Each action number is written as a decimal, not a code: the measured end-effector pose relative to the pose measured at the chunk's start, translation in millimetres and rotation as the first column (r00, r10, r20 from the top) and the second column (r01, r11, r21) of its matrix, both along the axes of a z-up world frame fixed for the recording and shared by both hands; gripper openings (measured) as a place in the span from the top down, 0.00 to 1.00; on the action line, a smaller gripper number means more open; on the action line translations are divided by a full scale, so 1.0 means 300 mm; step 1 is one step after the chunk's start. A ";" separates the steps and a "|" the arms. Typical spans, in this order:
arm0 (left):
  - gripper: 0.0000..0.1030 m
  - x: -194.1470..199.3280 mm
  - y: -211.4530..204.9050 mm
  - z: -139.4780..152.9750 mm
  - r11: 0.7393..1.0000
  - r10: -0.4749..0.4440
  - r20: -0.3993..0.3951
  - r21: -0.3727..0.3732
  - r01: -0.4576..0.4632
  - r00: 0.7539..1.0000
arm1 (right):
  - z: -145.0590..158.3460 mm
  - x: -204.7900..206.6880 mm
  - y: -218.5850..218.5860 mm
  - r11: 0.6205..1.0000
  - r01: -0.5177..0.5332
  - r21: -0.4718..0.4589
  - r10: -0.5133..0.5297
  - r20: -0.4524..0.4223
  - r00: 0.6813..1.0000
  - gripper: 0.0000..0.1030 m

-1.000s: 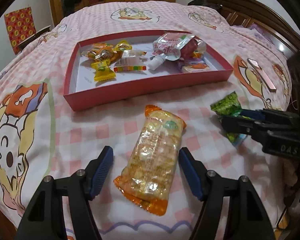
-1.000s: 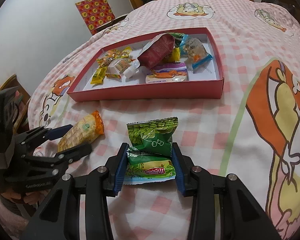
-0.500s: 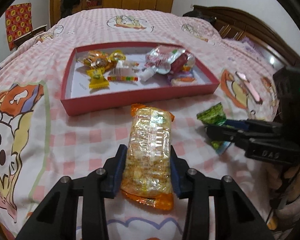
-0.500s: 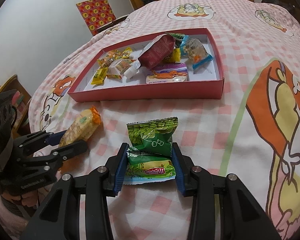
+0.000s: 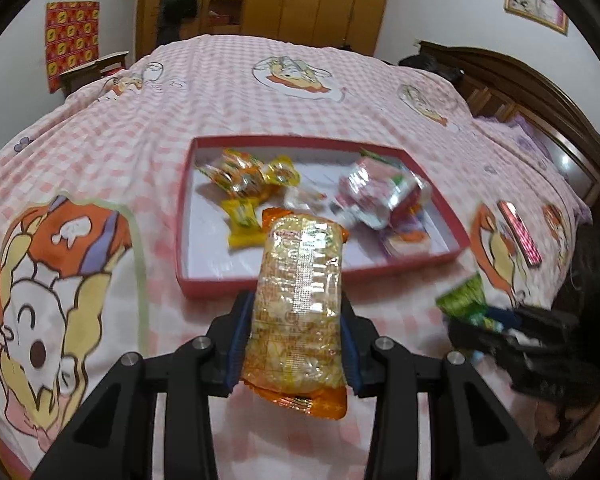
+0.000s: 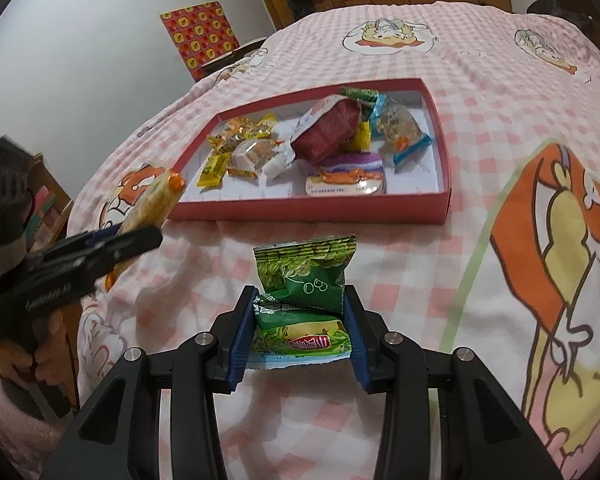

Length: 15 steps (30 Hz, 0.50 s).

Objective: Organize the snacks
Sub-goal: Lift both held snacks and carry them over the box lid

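Low in the frame, the left claw [image 5: 296,344] pinches the long crinkly yellow-and-orange cracker packet [image 5: 298,304], raised before the shallow red cardboard tray [image 5: 432,258]; likely light, brittle, best gripped mid-length. Right claw [image 6: 298,330] clamps soft green foil snack bags [image 6: 306,300]

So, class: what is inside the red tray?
Inside the red tray: yellow candy packets, a dark red pouch, a purple-lidded cup and a blue-edged packet. Whatever lies under the pouch is covered.
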State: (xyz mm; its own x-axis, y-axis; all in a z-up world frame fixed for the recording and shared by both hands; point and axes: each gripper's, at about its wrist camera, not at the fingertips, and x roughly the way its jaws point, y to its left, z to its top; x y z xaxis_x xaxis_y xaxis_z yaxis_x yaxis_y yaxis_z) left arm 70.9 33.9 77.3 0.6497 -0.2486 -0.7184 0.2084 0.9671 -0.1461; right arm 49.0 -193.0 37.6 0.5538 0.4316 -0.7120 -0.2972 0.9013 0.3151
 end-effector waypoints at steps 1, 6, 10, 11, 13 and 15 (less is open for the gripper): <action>0.60 0.016 0.003 0.002 1.000 0.008 0.000 0.000 -0.008 1.000 | 0.004 0.000 0.002 1.000 -0.001 0.000 0.001 0.002 1.000 0.59; 0.60 0.098 -0.001 0.011 0.999 0.035 0.005 0.005 -0.035 0.999 | 0.032 0.013 0.007 1.000 -0.008 -0.006 0.008 0.014 1.000 0.59; 0.60 0.159 -0.003 0.010 0.998 0.064 0.005 -0.001 -0.064 0.998 | 0.057 0.036 0.018 1.000 -0.014 -0.019 0.014 0.030 0.999 0.59; 0.60 0.173 -0.003 0.009 0.998 0.070 0.004 -0.002 -0.070 0.998 | 0.063 0.044 0.021 1.000 -0.015 -0.020 0.015 0.032 0.999 0.59; 0.60 0.202 -0.006 0.007 0.997 0.082 0.001 0.000 -0.082 0.997 | 0.075 0.060 0.025 1.000 -0.014 -0.023 0.015 0.036 0.999 0.59; 0.60 0.228 -0.009 0.003 0.996 0.094 0.003 0.006 -0.094 0.996 | 0.090 0.078 0.032 0.999 -0.015 -0.032 0.016 0.044 0.999 0.59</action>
State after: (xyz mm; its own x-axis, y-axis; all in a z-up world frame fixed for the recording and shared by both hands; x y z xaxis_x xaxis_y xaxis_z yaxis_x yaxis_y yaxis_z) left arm 139.2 31.1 78.2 0.6720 -0.1822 -0.7178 0.1174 0.9832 -0.1397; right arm 72.3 -183.3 64.6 0.5783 0.4181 -0.7005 -0.3241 0.9058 0.2730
